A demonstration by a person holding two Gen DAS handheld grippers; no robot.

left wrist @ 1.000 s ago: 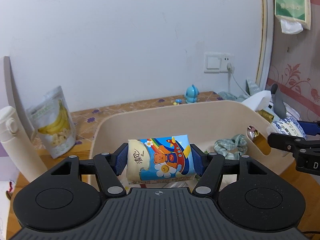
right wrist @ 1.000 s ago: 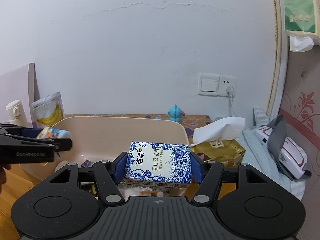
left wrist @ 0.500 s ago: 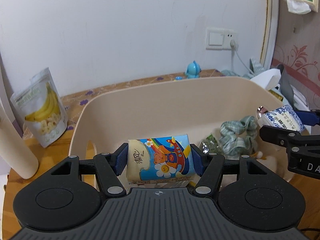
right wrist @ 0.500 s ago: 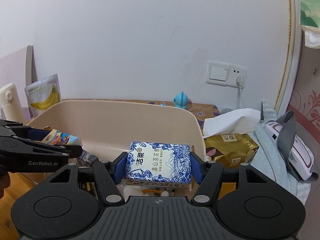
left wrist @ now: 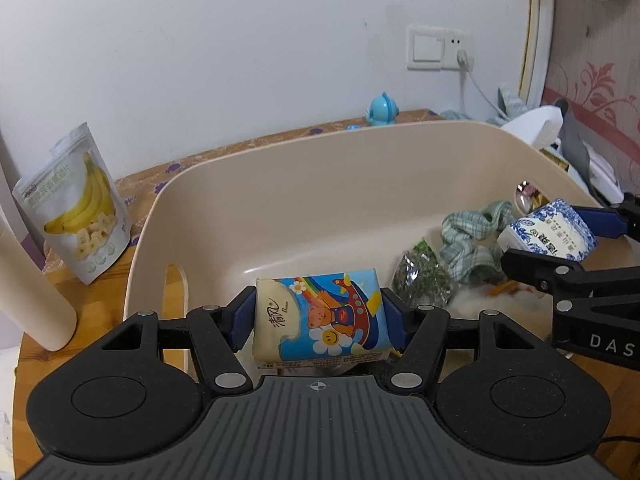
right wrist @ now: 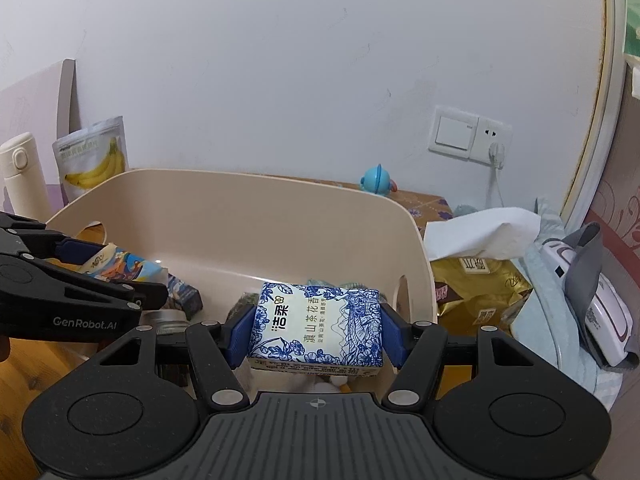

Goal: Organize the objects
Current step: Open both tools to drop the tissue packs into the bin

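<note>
Over beige bin (left wrist: 280,184): left gripper (left wrist: 318,322) clamped on cartoon tissue pack (left wrist: 320,316), right gripper (right wrist: 314,332) clamped on blue-white tissue pack (right wrist: 316,326). Lower each near floor before you release; place beside checked cloth (left wrist: 470,236), not on it.

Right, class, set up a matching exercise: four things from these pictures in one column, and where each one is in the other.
1. bear tissue pack
2. blue floral tissue pack
3. banana chip bag
4. green checked cloth

A. on the basket floor
B. in the right tool
C. standing outside the basket
D. in the left tool

Pairs: 1-D, 2-B, 3-C, 4-A
</note>
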